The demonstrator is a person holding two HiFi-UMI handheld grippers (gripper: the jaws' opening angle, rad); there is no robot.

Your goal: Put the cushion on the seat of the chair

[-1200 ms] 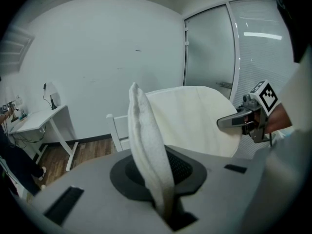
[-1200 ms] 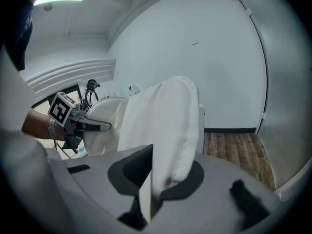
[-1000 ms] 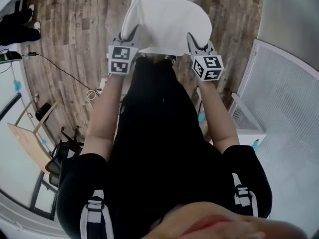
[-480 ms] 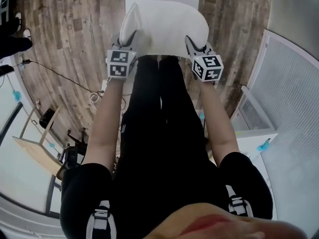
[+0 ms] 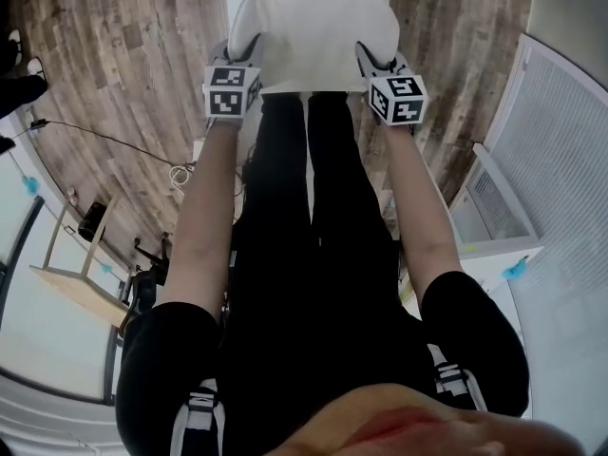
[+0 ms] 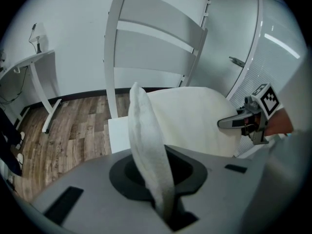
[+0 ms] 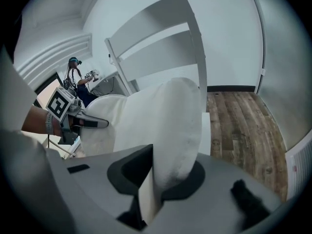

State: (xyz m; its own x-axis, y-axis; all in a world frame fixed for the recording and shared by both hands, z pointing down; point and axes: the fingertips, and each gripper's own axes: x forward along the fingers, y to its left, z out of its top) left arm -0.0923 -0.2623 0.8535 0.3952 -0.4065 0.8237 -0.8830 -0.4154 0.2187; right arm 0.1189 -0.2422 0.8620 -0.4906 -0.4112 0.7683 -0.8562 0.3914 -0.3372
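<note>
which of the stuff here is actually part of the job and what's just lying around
In the job:
- cushion
- white chair
- left gripper, shut on the cushion's edge
- right gripper, cushion edge between its jaws, which are opening

Just lying about:
- white desk
- cable on the floor
- wooden table

Wood-plank floor (image 5: 123,46) with a white slat-back chair (image 6: 156,52) and white desk leg (image 6: 52,115)
</note>
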